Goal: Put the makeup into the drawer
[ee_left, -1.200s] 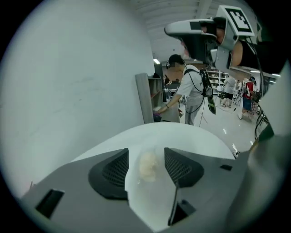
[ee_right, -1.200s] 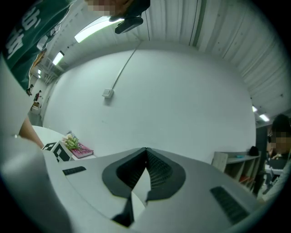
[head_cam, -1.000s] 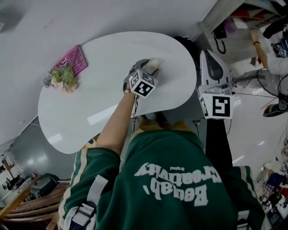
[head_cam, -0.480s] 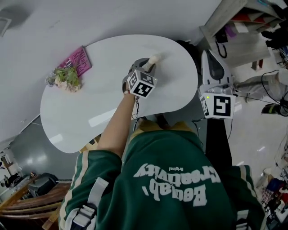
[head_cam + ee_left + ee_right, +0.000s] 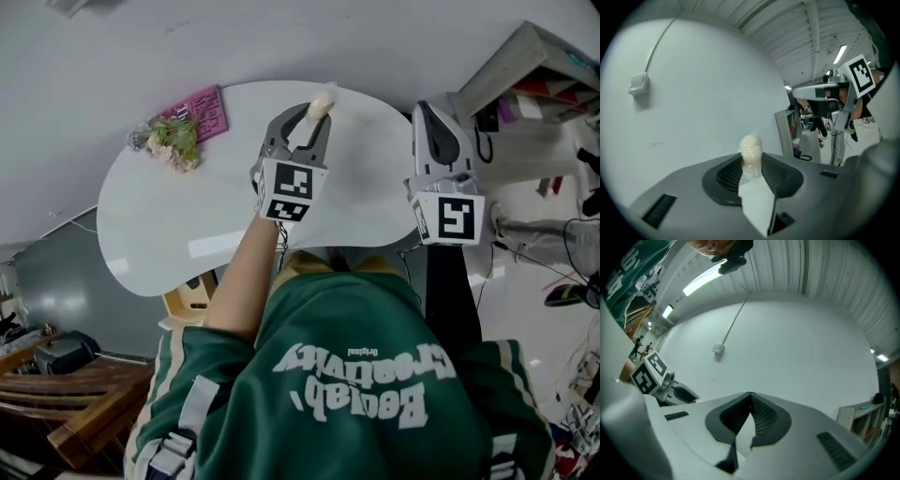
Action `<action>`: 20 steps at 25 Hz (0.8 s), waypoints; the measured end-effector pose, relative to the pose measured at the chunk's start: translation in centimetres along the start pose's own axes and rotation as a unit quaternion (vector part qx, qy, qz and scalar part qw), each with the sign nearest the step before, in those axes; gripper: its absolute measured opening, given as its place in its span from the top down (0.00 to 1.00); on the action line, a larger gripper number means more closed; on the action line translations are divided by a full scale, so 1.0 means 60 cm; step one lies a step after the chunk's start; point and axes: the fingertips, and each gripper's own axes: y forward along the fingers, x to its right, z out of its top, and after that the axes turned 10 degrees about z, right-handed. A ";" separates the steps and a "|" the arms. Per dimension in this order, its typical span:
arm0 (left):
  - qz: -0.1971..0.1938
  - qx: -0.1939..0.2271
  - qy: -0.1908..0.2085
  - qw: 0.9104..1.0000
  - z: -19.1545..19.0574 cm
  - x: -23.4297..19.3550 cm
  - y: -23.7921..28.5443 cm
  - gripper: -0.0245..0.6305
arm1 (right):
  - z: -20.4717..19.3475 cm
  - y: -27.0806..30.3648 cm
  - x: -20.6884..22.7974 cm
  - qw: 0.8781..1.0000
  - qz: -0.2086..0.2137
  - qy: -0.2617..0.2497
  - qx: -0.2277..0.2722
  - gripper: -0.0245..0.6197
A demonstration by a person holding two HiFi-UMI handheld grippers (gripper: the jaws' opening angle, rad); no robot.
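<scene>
The makeup item is a small cream, egg-shaped piece in clear wrap point(image 5: 323, 98). It sticks out from the tips of my left gripper point(image 5: 312, 120), held in the air above the far side of the white table point(image 5: 187, 220). The jaws have just closed and are shut on it. In the left gripper view the cream piece point(image 5: 751, 149) sits pinched between the dark pads point(image 5: 729, 174), with a white wall behind. My right gripper point(image 5: 427, 111) hovers off the table's right end, shut and empty; in its own view the right gripper point(image 5: 750, 398) has its tips meeting. No drawer front is plainly in view.
A small bunch of flowers point(image 5: 172, 141) and a pink booklet point(image 5: 202, 112) lie at the table's far left. A light wooden unit point(image 5: 192, 295) shows under the near edge. Shelving point(image 5: 525, 66) stands at the right, and dark wooden furniture point(image 5: 80, 398) at lower left.
My left gripper closed on the cream piece on the table, then lifted it clear of the tabletop. My right gripper rose a little beside the table's right end.
</scene>
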 end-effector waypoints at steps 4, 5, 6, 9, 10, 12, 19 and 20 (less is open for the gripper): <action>0.051 0.051 -0.023 0.997 0.065 -0.050 -0.056 0.76 | 0.015 0.023 -0.024 1.000 0.022 -0.003 0.012 0.95; 0.058 0.063 -0.030 0.996 0.077 -0.058 -0.070 0.76 | 0.018 0.027 -0.030 1.000 0.028 -0.004 0.014 0.95; 0.063 0.070 -0.036 0.995 0.082 -0.064 -0.082 0.76 | 0.020 0.030 -0.037 0.999 0.033 -0.005 0.015 0.95; 0.080 0.068 -0.043 0.993 0.072 -0.081 -0.112 0.76 | 0.028 0.042 -0.062 0.998 0.050 -0.006 0.021 0.95; 0.089 0.067 -0.045 0.993 0.069 -0.090 -0.122 0.76 | 0.032 0.047 -0.072 0.998 0.056 -0.005 0.024 0.95; 0.106 0.066 -0.048 0.991 0.062 -0.110 -0.144 0.76 | 0.038 0.060 -0.097 0.997 0.070 -0.002 0.028 0.95; 0.191 0.037 -0.047 0.980 0.006 -0.214 -0.260 0.76 | 0.061 0.125 -0.247 0.986 0.164 0.002 0.039 0.95; 0.202 0.035 -0.047 0.978 -0.001 -0.232 -0.281 0.76 | 0.067 0.134 -0.271 0.984 0.176 0.003 0.041 0.95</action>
